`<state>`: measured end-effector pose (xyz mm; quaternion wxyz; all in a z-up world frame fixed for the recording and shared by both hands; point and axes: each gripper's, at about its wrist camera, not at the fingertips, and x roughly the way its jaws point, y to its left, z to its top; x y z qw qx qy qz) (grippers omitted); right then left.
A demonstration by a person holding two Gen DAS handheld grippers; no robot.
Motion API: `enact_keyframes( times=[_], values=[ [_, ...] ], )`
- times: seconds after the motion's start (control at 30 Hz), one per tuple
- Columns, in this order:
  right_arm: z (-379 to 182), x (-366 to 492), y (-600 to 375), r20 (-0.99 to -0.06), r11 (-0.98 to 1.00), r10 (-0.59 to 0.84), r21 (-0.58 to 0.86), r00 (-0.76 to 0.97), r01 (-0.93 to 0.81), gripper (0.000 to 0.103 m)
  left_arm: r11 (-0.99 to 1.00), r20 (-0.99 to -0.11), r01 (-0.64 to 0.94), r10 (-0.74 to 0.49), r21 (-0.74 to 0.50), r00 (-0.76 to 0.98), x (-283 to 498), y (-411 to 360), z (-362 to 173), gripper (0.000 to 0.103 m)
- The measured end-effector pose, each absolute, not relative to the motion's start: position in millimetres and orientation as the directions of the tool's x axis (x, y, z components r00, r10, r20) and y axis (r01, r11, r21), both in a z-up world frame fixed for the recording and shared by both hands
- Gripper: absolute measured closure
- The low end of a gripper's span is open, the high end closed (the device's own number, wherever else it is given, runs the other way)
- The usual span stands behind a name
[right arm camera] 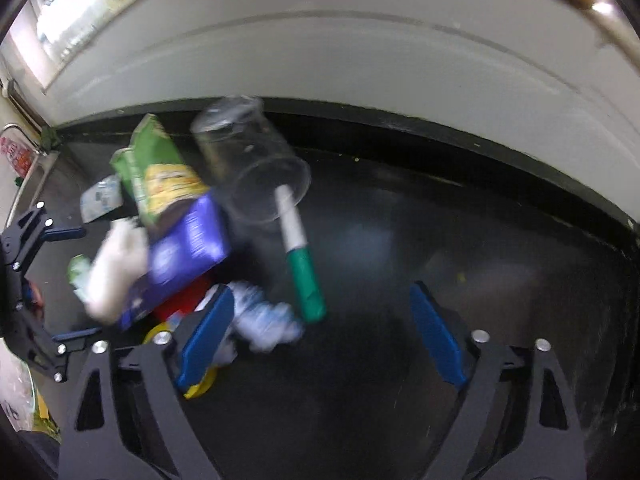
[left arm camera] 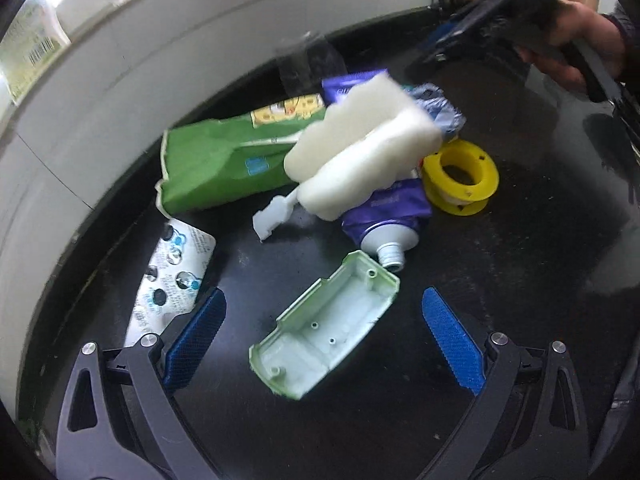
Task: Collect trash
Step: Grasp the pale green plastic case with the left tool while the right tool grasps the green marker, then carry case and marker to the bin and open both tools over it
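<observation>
A heap of trash lies on a black counter (left arm camera: 520,280). In the left wrist view I see a green snack packet (left arm camera: 216,164), a white foam block (left arm camera: 360,148), a purple toothpaste tube (left arm camera: 384,220), a yellow tape spool (left arm camera: 460,176), a blister pack (left arm camera: 172,276) and a pale green plastic shell (left arm camera: 324,328). My left gripper (left arm camera: 324,340) is open, its jaws either side of the shell. My right gripper (right arm camera: 320,336) is open and empty, right of the heap. In the right wrist view a clear cup (right arm camera: 252,160) and a green-capped marker (right arm camera: 300,256) lie ahead of it.
A white wall (left arm camera: 160,40) runs along the counter's far edge. The right gripper and the hand holding it (left arm camera: 520,20) show at the top right of the left wrist view. The left gripper shows at the left edge of the right wrist view (right arm camera: 28,280).
</observation>
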<state>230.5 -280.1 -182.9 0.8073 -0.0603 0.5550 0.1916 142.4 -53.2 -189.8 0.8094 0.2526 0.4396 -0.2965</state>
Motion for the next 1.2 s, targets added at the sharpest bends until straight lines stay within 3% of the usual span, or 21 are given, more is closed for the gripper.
enact_keyframes(
  times=[0.07,0.2,0.27,0.33,0.4,0.43,0.83,1.2],
  values=[
    [-189.4,238.5,-276.1,-0.919,0.909,0.25,0.114,0.303,-0.402,0.025,0.709,-0.867,0.693,-0.26,0.127,0.425,147.5,-51.0,-195.5,0.007],
    [-198.6,243.1,-265.1,-0.92,0.888,0.233,0.07,0.314,-0.454,0.04,0.715,-0.866,0.69,-0.269,0.114,0.422,145.6,-54.5,-198.9,0.017],
    [-197.6,240.0,-258.8,-0.92,0.873,0.22,0.037,0.325,-0.486,0.055,0.722,-0.865,0.685,-0.279,0.097,0.416,142.1,-55.1,-198.9,0.022],
    [-195.2,235.4,-254.9,-0.922,0.861,0.228,0.041,0.314,-0.506,0.082,0.734,-0.867,0.673,-0.273,0.092,0.417,138.3,-56.5,-197.7,0.032],
    [-193.8,229.8,-254.5,-0.927,0.861,0.226,0.046,0.3,-0.506,0.089,0.752,-0.868,0.653,-0.264,0.087,0.42,134.0,-57.2,-196.5,0.041],
    [-193.1,227.4,-254.6,-0.929,0.862,0.231,0.058,0.289,-0.504,0.089,0.76,-0.871,0.645,-0.264,0.076,0.414,131.3,-57.4,-195.7,0.045],
    [-131.8,143.3,-290.2,-0.913,0.923,0.177,0.024,0.369,-0.385,0.089,0.858,-0.84,0.513,-0.251,0.037,0.481,69.5,-62.4,-155.2,0.046],
    [-86.7,27.9,-276.0,-0.881,0.954,0.206,0.084,0.425,-0.289,0.089,0.9,-0.808,0.435,-0.244,0.017,0.536,-13.7,-40.5,-109.6,0.046]
  ],
)
